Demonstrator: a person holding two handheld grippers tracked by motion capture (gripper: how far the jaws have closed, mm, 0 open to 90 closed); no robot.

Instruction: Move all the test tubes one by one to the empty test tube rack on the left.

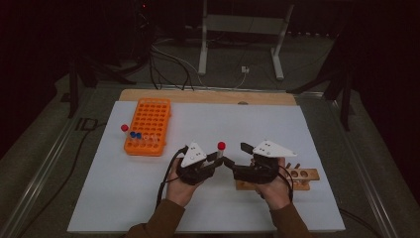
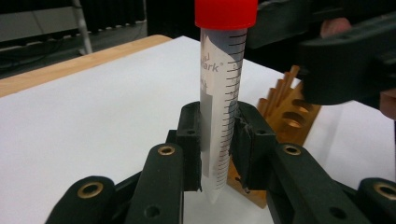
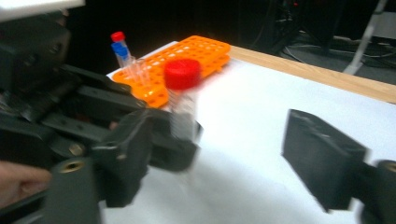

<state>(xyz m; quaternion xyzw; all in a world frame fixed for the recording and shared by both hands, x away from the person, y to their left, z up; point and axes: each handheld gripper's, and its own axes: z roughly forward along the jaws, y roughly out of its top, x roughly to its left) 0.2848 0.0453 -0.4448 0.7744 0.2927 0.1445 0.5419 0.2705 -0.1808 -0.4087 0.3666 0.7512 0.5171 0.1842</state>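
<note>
A clear graduated tube with a red cap (image 1: 221,148) stands upright between the two hands at the middle of the white sheet. My left gripper (image 1: 217,161) is shut on its lower part; in the left gripper view the two pads press the tube (image 2: 222,116) from both sides, with its pointed tip below them. My right gripper (image 1: 236,154) is open just to the right of the tube. In the right gripper view its jaws (image 3: 224,154) stand wide apart, and the tube (image 3: 183,98) sits beside its left jaw, untouched.
An orange tube rack (image 1: 147,126) lies at the far left, holding a red-capped tube (image 1: 124,128) and blue-capped tubes (image 1: 134,134) at its near end. A wooden rack with round holes (image 1: 303,175) sits under the right hand. Wooden table edge (image 1: 208,96) lies beyond the sheet.
</note>
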